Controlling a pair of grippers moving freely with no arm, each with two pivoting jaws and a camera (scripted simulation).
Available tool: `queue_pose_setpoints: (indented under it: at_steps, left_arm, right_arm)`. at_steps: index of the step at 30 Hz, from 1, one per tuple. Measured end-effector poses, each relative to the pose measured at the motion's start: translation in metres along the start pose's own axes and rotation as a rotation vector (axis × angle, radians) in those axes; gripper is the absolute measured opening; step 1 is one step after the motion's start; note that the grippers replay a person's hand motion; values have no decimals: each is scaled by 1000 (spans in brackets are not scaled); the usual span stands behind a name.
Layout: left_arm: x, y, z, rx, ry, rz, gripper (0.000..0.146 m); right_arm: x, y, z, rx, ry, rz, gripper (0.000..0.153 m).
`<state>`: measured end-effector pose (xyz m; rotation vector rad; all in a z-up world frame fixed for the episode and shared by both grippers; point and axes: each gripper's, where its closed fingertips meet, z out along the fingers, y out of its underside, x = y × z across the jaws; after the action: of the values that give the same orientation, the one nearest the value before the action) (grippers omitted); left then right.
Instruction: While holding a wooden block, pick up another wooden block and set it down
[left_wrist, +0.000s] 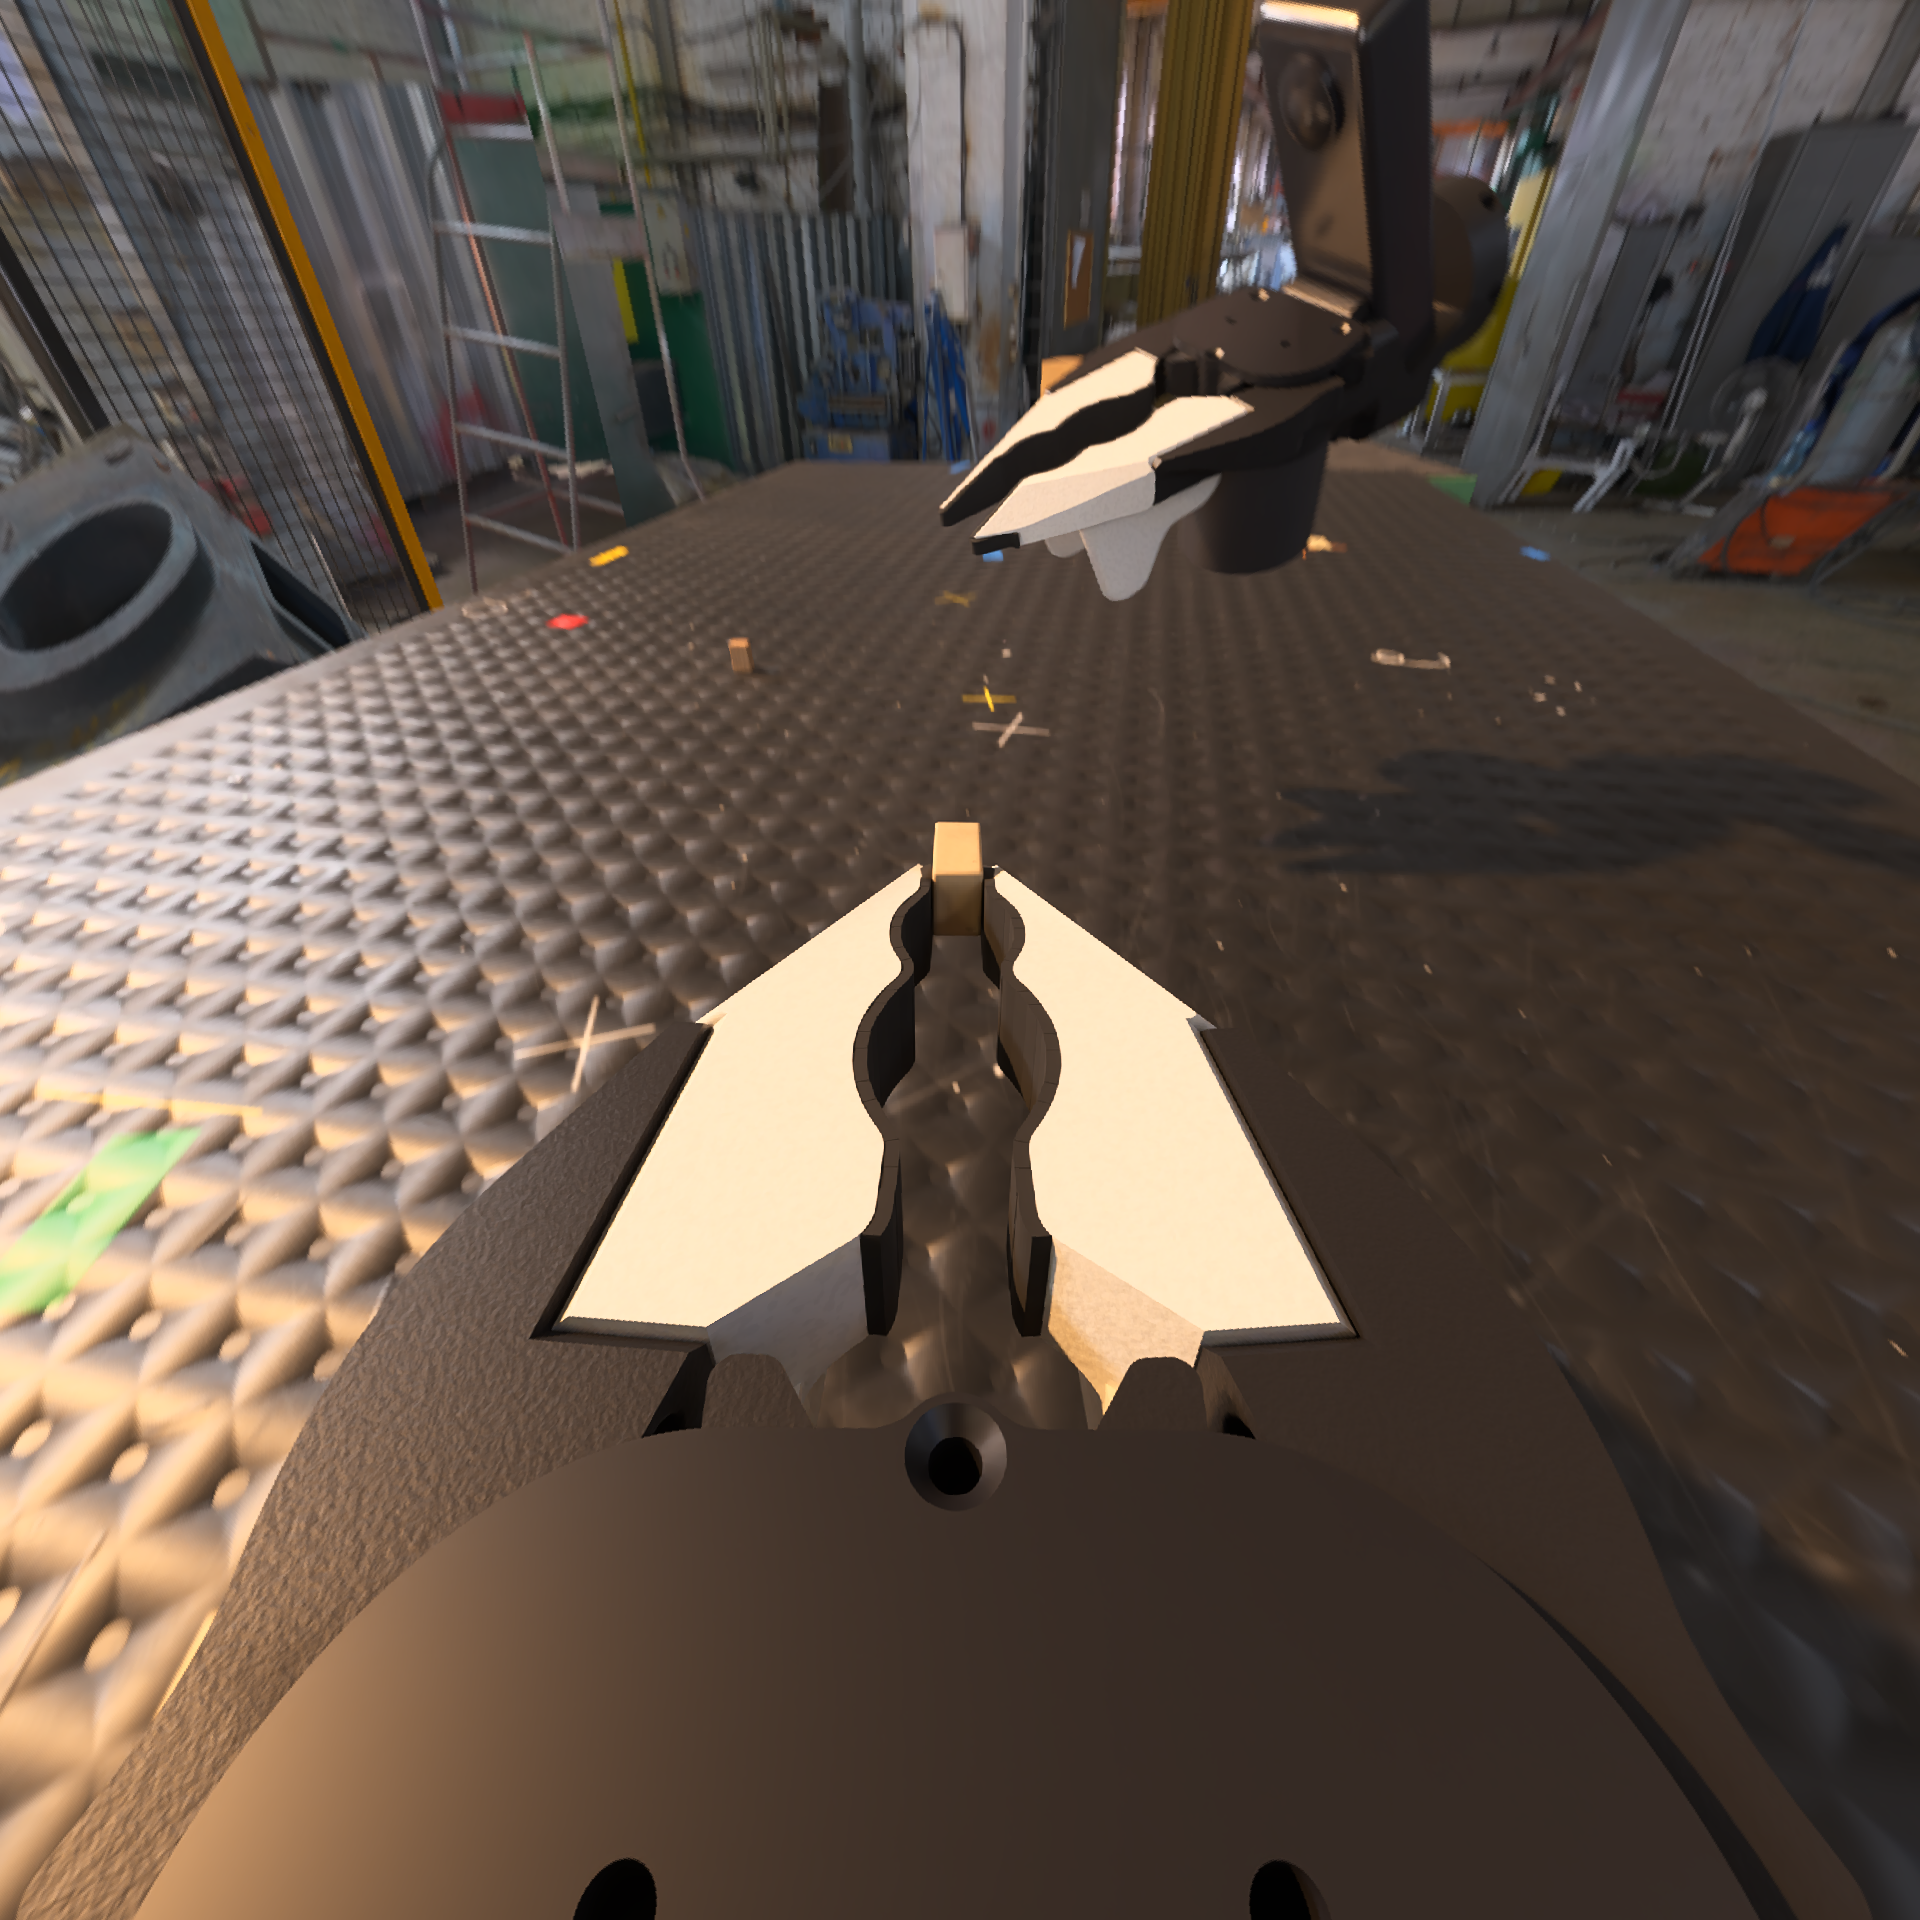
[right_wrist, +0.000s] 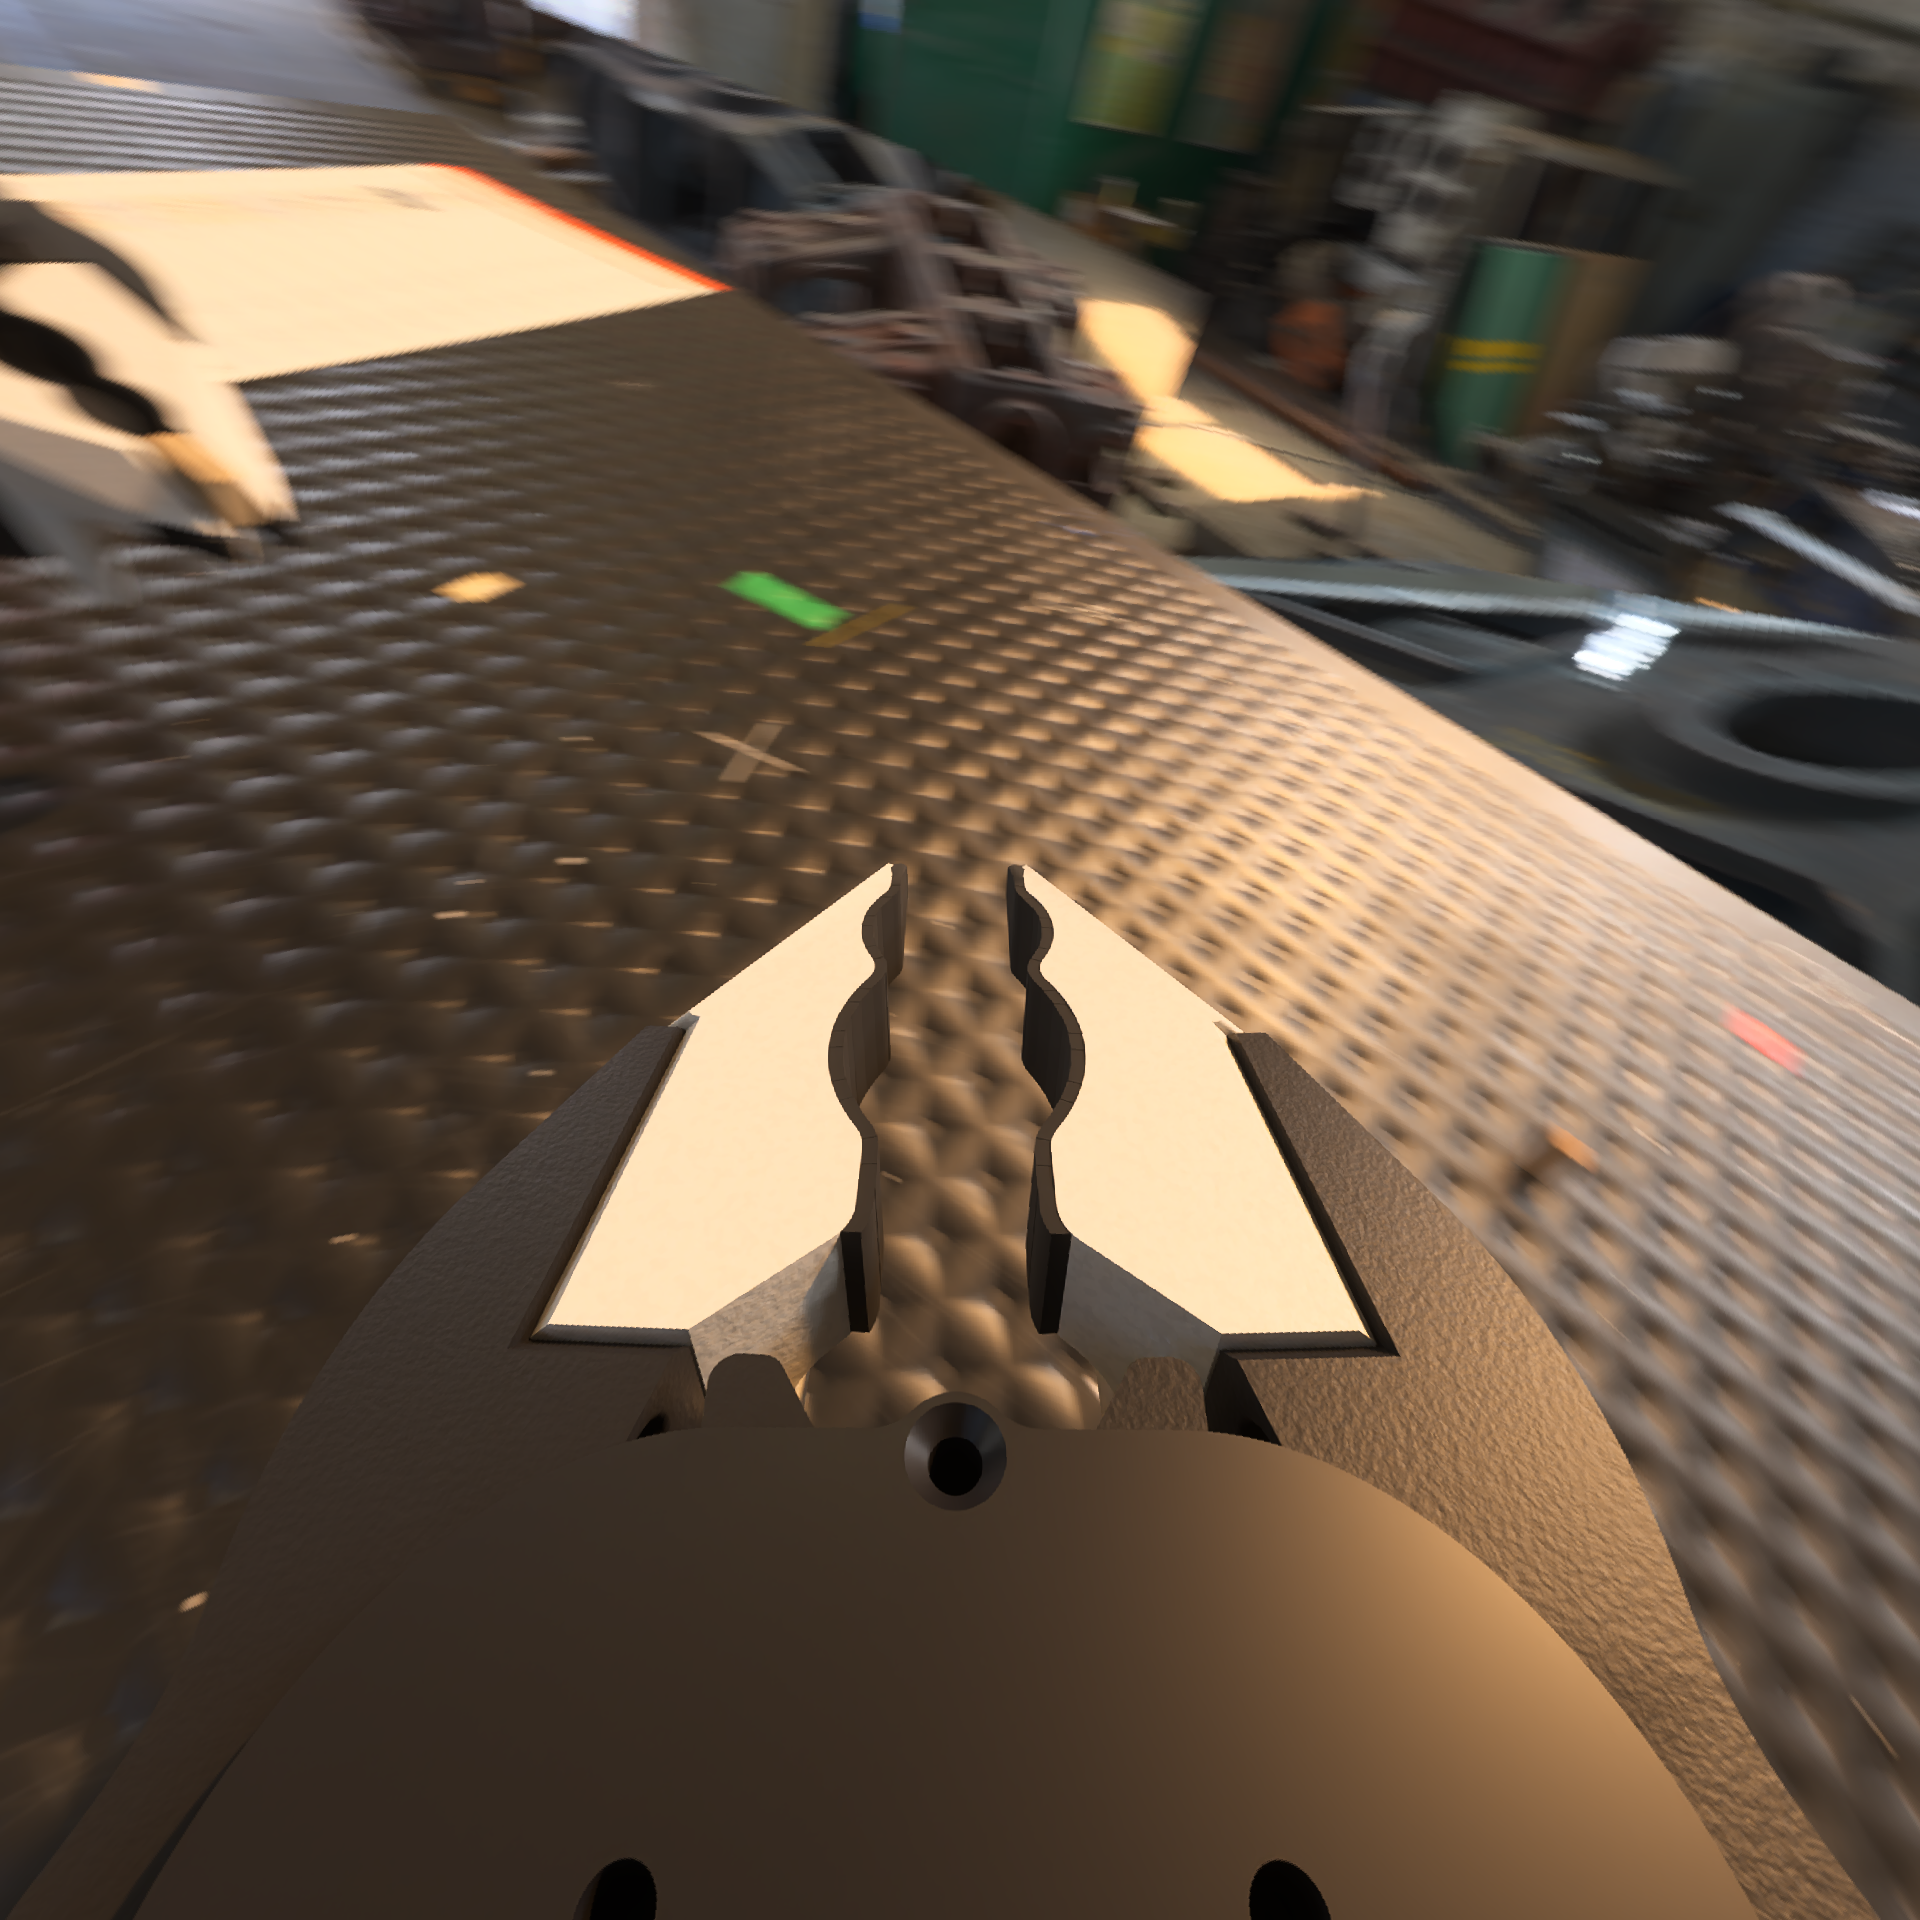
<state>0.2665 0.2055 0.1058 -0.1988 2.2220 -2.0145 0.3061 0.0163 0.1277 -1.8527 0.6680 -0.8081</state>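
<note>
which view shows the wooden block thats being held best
The left wrist view: the held wooden block sits sharp and centred, pinched at the left gripper fingertips. In the right wrist view it is only a blurred tan sliver at that gripper's tips, far left.

Warm low light, glare on table (left_wrist: 312, 935); right wrist view motion-blurred; wide-angle edge distortion; bkgd soft.

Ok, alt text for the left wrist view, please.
The left gripper pinches a small wooden block at its fingertips above a studded metal table. Beyond, a second block stands on the table, and the right gripper hovers upper right.
</note>
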Motion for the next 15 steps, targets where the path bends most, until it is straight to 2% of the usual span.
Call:
queue_pose_setpoints:
  at_steps: [2,5,10,15]
  left_arm:
    - [-7,-7,12,55,-3,-6,7]
    - [-14,-15,29,115,-14,-29,7]
    - [-15,-16,37,166,-30,-11,7]
    - [-16,-12,36,152,-48,38,7]
  right_arm:
    - [38,6,-23,-25,193,37,19]
    - [78,22,-54,-112,327,80,18]
    - [124,49,-75,-288,355,102,18]
    - [161,62,-55,-394,284,126,19]
